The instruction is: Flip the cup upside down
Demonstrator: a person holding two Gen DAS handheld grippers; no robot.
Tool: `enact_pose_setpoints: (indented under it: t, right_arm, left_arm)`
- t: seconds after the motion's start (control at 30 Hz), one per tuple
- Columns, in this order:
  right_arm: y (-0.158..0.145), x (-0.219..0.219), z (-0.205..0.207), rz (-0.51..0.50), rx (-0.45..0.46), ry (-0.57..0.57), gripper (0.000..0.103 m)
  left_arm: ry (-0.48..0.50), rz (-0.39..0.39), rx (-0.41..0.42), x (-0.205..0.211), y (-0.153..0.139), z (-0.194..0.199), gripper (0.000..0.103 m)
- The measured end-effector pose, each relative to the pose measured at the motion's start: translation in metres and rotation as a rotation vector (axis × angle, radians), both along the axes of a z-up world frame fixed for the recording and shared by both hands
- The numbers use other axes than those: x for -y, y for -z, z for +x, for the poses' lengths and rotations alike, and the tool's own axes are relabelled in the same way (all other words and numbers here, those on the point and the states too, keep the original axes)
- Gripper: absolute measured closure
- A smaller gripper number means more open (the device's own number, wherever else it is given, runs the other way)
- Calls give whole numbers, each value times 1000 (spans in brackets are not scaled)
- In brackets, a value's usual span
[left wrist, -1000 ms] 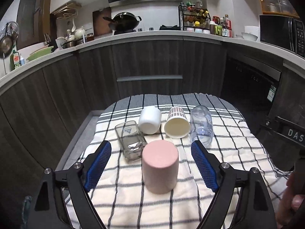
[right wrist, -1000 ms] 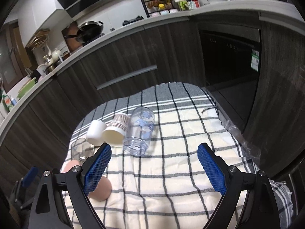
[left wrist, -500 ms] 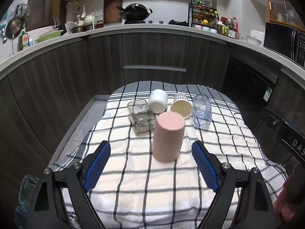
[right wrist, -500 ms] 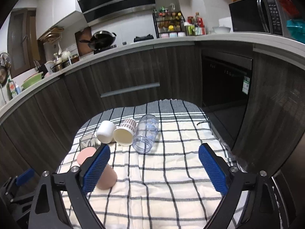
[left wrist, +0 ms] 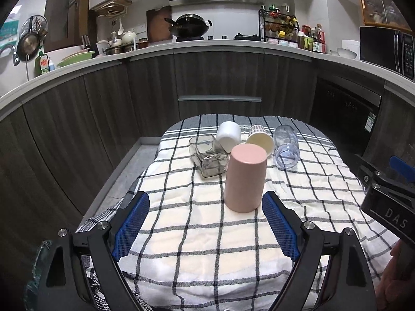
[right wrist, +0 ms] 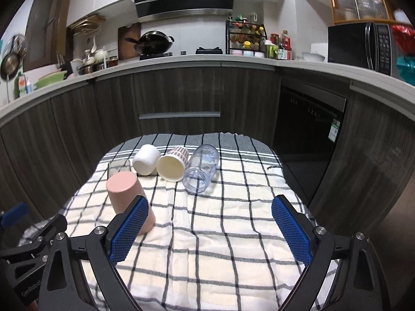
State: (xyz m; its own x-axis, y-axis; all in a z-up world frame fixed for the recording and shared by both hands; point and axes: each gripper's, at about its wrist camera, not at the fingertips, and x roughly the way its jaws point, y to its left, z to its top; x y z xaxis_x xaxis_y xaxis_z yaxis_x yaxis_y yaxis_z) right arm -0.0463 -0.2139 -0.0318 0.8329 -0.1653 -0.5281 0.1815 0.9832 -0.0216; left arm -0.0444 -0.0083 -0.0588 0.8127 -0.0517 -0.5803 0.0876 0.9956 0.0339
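Five vessels sit on the checked cloth (left wrist: 207, 235): one matte pink cup (left wrist: 245, 178) standing inverted, plus one square glass jar (left wrist: 207, 158), one white cup (left wrist: 228, 135), one striped paper cup (left wrist: 260, 140) and one clear plastic bottle (left wrist: 285, 146) lying sideways. Left gripper (left wrist: 206, 226) and right gripper (right wrist: 210, 232) gape wide, empty.

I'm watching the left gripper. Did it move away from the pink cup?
Yes. The left gripper backed away toward the near cloth edge; the pink cup, once between its pads, now stands beyond them.
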Motion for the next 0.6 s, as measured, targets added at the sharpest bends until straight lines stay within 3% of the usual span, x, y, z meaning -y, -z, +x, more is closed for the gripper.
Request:
enact_pose_setpoints:
  t: [0.6]
  right_arm:
    - [0,-3,-8,-24,38,9,6]
  left_arm:
    - [-20,-11,2,-6,10,2,7]
